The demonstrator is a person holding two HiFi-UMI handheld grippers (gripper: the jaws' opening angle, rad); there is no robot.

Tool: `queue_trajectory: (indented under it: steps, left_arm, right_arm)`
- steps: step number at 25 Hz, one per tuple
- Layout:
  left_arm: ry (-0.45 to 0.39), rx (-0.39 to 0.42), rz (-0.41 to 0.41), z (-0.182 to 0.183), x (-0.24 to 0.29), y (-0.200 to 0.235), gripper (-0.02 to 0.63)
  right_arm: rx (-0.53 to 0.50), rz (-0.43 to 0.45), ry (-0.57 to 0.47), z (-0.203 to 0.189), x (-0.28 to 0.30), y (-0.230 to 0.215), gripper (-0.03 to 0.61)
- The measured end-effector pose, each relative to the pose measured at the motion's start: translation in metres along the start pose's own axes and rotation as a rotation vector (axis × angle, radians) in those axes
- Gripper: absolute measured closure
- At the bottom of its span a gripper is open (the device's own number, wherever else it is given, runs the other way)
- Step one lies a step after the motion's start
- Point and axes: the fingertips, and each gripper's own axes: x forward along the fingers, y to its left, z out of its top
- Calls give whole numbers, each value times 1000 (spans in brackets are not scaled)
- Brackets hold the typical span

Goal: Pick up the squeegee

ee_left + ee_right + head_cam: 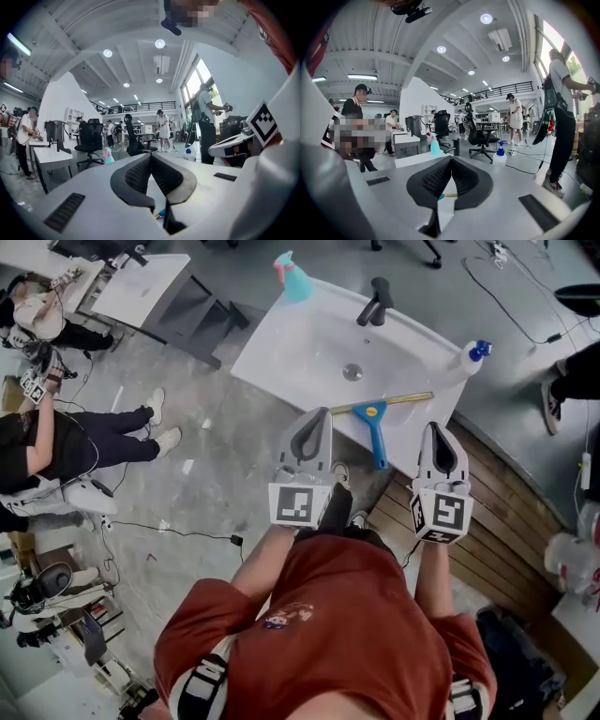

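The squeegee (376, 427), with a blue handle and a long yellow blade, lies on the near rim of a white sink (281, 352). Its handle points toward me. My left gripper (322, 412) hovers just left of the handle with its jaws shut and nothing in them. Just right of the handle, my right gripper (433, 426) is also shut and empty. In the left gripper view the pads meet at the tips of the left gripper (151, 155), and a sliver of the squeegee (161, 213) shows below. The right gripper (451, 158) likewise frames a bit of the squeegee (444, 195).
On the sink stand a teal spray bottle (293, 277) at the back, a black faucet (375, 302), and a white bottle with a blue cap (473, 354) at the right corner. Wooden flooring (506, 521) lies to the right. People sit at the left (56, 442).
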Motion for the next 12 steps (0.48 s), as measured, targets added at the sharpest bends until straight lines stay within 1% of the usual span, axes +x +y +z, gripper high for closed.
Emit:
queue_trajectory:
  steps: [4, 7, 12]
  left_arm:
    - [41, -19, -8, -24, 8, 7, 595]
    - [73, -21, -14, -41, 16, 12, 595]
    - [98, -36, -18, -62, 28, 22, 595]
  right_arm:
    - [14, 19, 56, -21, 21, 10, 568]
    - [25, 26, 102, -38, 38, 15, 550]
    - [33, 53, 198, -70, 63, 27, 511]
